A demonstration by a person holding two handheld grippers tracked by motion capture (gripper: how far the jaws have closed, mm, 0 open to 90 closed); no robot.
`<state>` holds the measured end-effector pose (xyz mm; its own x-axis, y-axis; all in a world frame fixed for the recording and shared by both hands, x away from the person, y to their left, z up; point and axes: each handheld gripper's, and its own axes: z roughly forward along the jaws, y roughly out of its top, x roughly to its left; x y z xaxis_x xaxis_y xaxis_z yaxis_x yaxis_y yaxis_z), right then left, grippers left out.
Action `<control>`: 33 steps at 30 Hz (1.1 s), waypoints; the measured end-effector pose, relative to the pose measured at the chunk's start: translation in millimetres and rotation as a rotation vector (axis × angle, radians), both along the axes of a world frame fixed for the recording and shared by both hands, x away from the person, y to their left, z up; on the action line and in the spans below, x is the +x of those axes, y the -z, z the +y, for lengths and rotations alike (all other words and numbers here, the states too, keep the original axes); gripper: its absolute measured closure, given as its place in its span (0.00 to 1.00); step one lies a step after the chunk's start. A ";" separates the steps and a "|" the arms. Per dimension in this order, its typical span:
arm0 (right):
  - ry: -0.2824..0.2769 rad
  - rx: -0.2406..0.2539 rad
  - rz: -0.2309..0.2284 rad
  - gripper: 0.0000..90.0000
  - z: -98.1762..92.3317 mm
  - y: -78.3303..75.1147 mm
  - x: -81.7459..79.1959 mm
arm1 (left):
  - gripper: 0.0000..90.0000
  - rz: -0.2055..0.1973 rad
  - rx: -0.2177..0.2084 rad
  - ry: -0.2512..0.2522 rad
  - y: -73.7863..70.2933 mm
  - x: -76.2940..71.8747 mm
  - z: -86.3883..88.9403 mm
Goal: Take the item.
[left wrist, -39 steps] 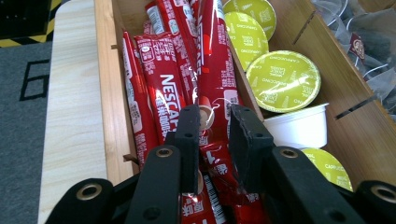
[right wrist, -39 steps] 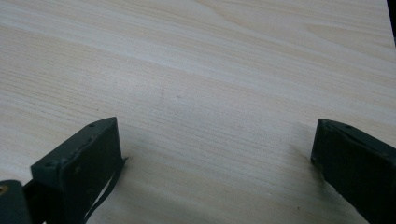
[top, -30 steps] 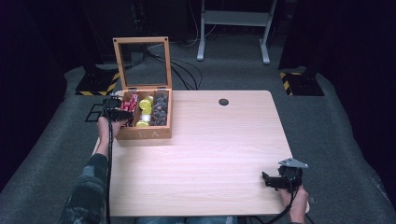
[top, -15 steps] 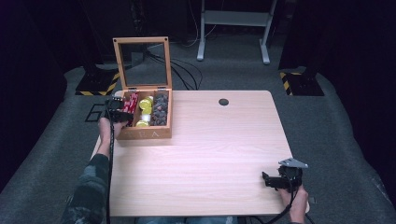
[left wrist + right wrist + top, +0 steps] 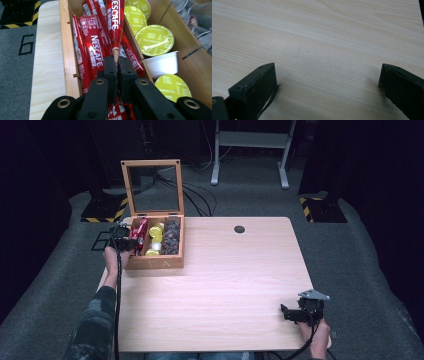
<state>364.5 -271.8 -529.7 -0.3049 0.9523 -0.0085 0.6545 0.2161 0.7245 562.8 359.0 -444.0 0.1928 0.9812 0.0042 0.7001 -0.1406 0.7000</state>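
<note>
Left gripper view shows us a red Nescafe stick (image 5: 115, 22) pinched in our left gripper (image 5: 117, 65), whose jaws have just closed; earlier they stood wider.

We find the left forearm (image 5: 95, 320), in a camouflage sleeve, reaching forward along the left edge of the table. The left hand (image 5: 114, 256) carries the left gripper (image 5: 131, 241) roughly level, pointing rightward. In the left gripper view we see the left gripper's jaws have just been closing and now stand almost together, pinching the tip of a red coffee stick (image 5: 115, 25) between the pads. A cable trails back along the forearm.

We find the right hand (image 5: 315, 336) at the near right corner, holding the right gripper (image 5: 286, 312) low and pointing left. Its jaws stand wide apart, with nothing between them.
</note>
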 end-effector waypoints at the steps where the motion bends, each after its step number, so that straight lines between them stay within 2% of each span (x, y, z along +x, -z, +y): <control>1: 0.010 0.003 -0.003 0.01 0.6 0.1 0.2 | 0.95 -0.005 -0.010 0.000 -1.7 -1.8 1.0; 12: 0.000 0.001 -0.001 0.01 -0.1 0.0 0.2 | 0.95 -0.051 -0.040 0.038 -18.5 -17.2 2.5; 18: -0.003 -0.002 -0.002 0.01 -0.4 0.1 0.1 | 0.95 -0.082 -0.033 0.065 -27.0 -26.3 0.3; 27: -0.002 0.001 0.002 0.01 -0.7 0.1 0.1 | 0.95 -0.098 -0.038 0.084 -29.3 -37.2 1.5; 33: -0.002 0.004 0.003 0.01 -0.9 0.1 0.2 | 0.95 -0.119 -0.057 0.099 -34.4 -44.6 -2.3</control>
